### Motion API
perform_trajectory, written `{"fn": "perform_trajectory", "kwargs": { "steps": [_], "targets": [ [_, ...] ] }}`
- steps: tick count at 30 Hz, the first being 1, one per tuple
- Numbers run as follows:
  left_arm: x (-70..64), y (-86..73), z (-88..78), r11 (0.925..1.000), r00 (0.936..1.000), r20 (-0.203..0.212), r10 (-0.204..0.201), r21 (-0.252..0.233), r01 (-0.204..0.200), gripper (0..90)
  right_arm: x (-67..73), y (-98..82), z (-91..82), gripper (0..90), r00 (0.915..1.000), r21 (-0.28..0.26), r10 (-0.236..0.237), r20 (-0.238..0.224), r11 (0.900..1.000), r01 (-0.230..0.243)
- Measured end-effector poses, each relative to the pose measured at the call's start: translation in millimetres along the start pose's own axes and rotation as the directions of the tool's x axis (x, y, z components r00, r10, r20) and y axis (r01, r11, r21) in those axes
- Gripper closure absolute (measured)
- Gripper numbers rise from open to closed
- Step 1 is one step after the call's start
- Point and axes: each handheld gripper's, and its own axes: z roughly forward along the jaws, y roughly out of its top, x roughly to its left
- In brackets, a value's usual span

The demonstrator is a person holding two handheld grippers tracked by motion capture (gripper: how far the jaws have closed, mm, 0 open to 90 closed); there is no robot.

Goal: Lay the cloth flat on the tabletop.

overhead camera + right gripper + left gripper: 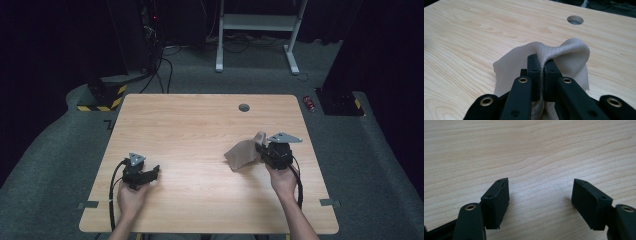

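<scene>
Right gripper (pixel 542 72) pinched tight on beige cloth (pixel 242 154), cloth at 3 o'clock on table (pixel 200 125), partly draped. Left gripper (pixel 141 175) at 8 o'clock, jaws wide apart, holding nothing. Advice: lift slowly, keep pinch firm, bring free gripper to loose edge at 9 o'clock of cloth.

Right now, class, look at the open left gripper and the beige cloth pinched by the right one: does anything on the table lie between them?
Nothing visible does. Between the left gripper and the cloth held in the right gripper there is just bare table; its small round hole sits farther back, off that path.
</scene>
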Motion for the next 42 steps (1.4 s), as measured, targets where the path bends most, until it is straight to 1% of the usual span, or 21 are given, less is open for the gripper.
{"fn": "perform_trajectory", "kwargs": {
  "steps": [6,9,10,13,14,15,16,17,18,20,21,22,23,26,30,33,38,39,40,41,42],
  "targets": [
    [0.1,0.0,0.0,1.0000,1.0000,0.000,-0.001,-0.001,0.001,30.8,6.4,8.0,0.7,85.8,0.9996,-0.011,-0.023,-0.015,1.000,0.023],
    [0.1,0.0,0.0,1.0000,1.0000,0.001,-0.001,-0.001,0.001,30.8,12.7,12.5,1.6,85.8,0.9992,-0.013,-0.031,-0.024,0.999,0.030],
    [0.1,0.0,0.0,1.0000,1.0000,0.001,-0.001,-0.001,0.001,30.8,16.2,15.2,2.9,85.8,0.9986,-0.014,-0.042,-0.031,0.999,0.042],
    [0.2,0.0,0.0,1.0000,1.0000,0.001,-0.001,-0.001,0.001,30.8,19.4,17.4,4.3,85.7,0.9982,-0.013,-0.043,-0.042,0.999,0.042],
    [0.2,0.0,0.0,1.0000,1.0000,0.001,-0.001,-0.001,0.001,30.8,23.1,19.7,6.6,85.7,0.9975,-0.013,-0.047,-0.052,0.999,0.047],
    [0.2,0.0,0.0,1.0000,1.0000,0.001,-0.001,-0.001,0.001,30.8,23.1,19.7,6.6,85.7,0.9975,-0.013,-0.047,-0.052,0.999,0.047],
    [0.2,-0.1,0.0,1.0000,1.0000,0.001,-0.002,-0.001,0.002,30.8,27.8,21.8,10.0,85.7,0.9967,-0.009,-0.053,-0.062,0.999,0.053],
    [0.2,-0.1,0.0,1.0000,1.0000,0.001,-0.002,-0.001,0.002,30.8,27.8,21.8,10.0,85.7,0.9967,-0.009,-0.053,-0.062,0.999,0.053],
    [0.2,0.0,0.0,1.0000,1.0000,0.001,-0.001,-0.001,0.001,30.8,31.9,23.1,14.0,85.7,0.9956,-0.006,-0.060,-0.072,0.998,0.060],
    [0.2,0.0,0.0,1.0000,1.0000,0.001,-0.001,-0.001,0.001,30.8,33.7,23.4,15.4,85.6,0.9955,-0.004,-0.058,-0.075,0.998,0.058],
    [0.2,0.0,0.0,1.0000,1.0000,0.001,-0.002,-0.001,0.002,30.8,36.3,23.7,18.2,85.6,0.9949,0.001,-0.060,-0.081,0.998,0.060],
    [0.2,0.0,0.0,1.0000,1.0000,0.001,-0.001,-0.001,0.001,30.8,40.3,23.9,23.5,85.6,0.9936,0.011,-0.072,-0.087,0.997,0.073],
    [0.2,0.0,0.0,1.0000,1.0000,0.001,-0.001,-0.001,0.001,30.8,40.3,23.9,23.5,85.6,0.9936,0.011,-0.072,-0.087,0.997,0.073],
    [0.2,0.0,0.0,1.0000,1.0000,0.001,-0.001,-0.001,0.001,30.8,47.5,23.7,33.1,85.5,0.9917,0.025,-0.078,-0.103,0.996,0.081],
    [0.1,0.0,0.0,1.0000,1.0000,0.000,0.000,-0.001,0.000,30.8,53.0,22.8,39.3,85.3,0.9906,0.034,-0.077,-0.113,0.996,0.081],
    [0.0,0.0,0.0,1.0000,1.0000,0.000,0.002,0.000,-0.002,30.7,59.0,19.8,47.8,83.7,0.9890,0.055,-0.083,-0.122,0.994,0.091],
    [-0.6,-0.2,-0.1,1.0000,1.0000,0.002,0.005,0.000,-0.005,30.5,62.3,14.3,58.8,79.6,0.9894,0.085,-0.061,-0.132,0.994,0.072],
    [-0.8,-0.8,-0.8,1.0000,1.0000,0.000,0.007,-0.003,-0.007,31.1,63.1,12.3,63.0,78.1,0.9884,0.102,-0.051,-0.143,0.993,0.066],
    [0.2,-2.0,-3.9,0.9996,0.9997,-0.026,-0.006,-0.026,0.005,37.8,65.5,10.0,68.0,75.8,0.9873,0.119,-0.053,-0.150,0.990,0.071],
    [0.2,-2.0,-3.9,0.9996,0.9997,-0.026,-0.006,-0.026,0.005,38.5,65.5,10.0,68.0,75.8,0.9873,0.119,-0.053,-0.150,0.990,0.071],
    [0.2,-1.8,-5.5,0.9992,0.9999,-0.011,-0.006,-0.039,0.005,38.5,66.7,9.5,68.8,74.9,0.9872,0.124,-0.048,-0.152,0.990,0.067]
  ]
}}
